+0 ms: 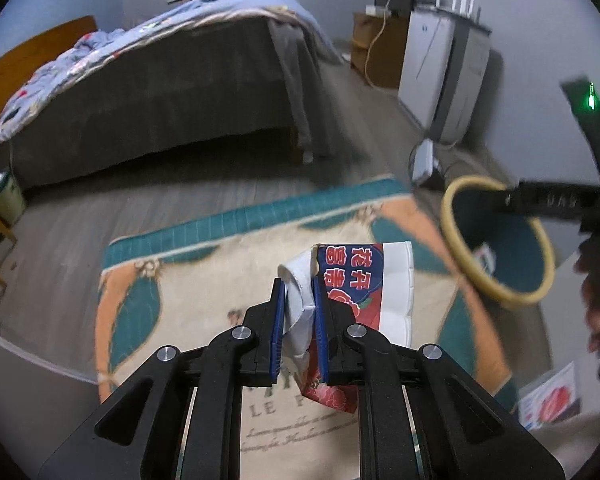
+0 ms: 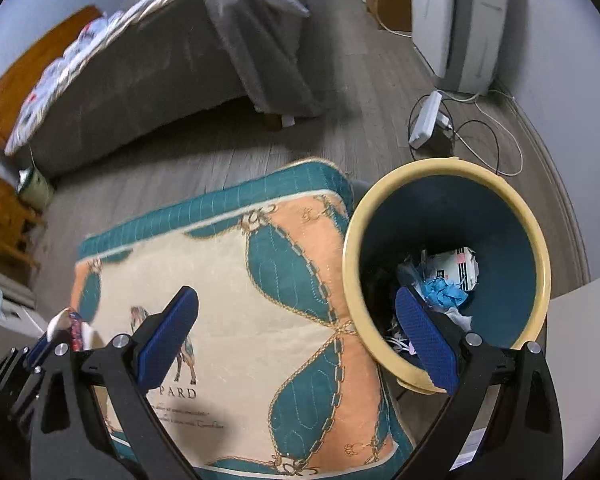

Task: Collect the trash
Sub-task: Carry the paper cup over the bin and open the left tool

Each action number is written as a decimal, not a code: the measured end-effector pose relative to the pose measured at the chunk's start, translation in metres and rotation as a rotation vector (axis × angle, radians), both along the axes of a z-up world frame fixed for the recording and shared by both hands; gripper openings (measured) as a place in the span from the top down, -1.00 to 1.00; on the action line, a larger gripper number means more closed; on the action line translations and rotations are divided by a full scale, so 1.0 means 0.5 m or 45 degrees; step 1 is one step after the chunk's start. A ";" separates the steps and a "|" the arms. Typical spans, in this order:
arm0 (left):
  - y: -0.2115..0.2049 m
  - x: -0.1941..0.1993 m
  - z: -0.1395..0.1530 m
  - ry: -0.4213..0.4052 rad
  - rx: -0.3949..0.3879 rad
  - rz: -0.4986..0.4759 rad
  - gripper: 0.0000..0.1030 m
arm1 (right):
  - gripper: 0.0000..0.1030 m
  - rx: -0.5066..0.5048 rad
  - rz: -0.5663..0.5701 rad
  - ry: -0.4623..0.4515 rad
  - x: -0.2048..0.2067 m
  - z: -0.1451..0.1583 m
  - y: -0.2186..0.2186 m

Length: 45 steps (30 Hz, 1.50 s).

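My left gripper [image 1: 296, 332] is shut on a crumpled wrapper [image 1: 356, 280], red and blue with white edges and printed characters, held above a patterned rug [image 1: 204, 280]. A blue trash bin with a cream rim [image 1: 496, 236] stands to the right of it. In the right wrist view my right gripper [image 2: 296, 336] is open and empty, its right finger over the bin's rim [image 2: 364, 216]. The bin holds crumpled paper and a blue scrap [image 2: 444, 280]. The left gripper with the wrapper shows at the lower left [image 2: 66, 326].
A bed with a grey skirt [image 1: 148, 92] fills the back left. A white appliance [image 1: 440, 64] stands at the right wall, with a power strip and cables [image 2: 426, 120] on the wood floor beside the bin. Another printed wrapper [image 1: 552, 400] lies at lower right.
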<state>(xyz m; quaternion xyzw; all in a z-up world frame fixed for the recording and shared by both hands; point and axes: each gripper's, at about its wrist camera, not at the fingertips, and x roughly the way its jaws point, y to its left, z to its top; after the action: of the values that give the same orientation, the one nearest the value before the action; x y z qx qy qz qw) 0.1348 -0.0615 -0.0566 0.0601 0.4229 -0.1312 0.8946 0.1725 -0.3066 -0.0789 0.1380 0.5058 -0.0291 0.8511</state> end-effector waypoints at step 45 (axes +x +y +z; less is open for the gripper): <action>-0.503 0.078 -0.119 0.053 -0.041 -0.391 -0.59 | -0.89 -0.266 -0.281 -0.001 -0.026 -0.029 -0.383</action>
<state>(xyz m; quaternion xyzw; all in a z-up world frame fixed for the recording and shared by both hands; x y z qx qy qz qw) 0.1738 -0.3128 -0.1161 0.1069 0.4249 -0.2746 0.8559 0.1593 -0.4980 -0.0933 0.1036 0.4813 -0.1749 0.8527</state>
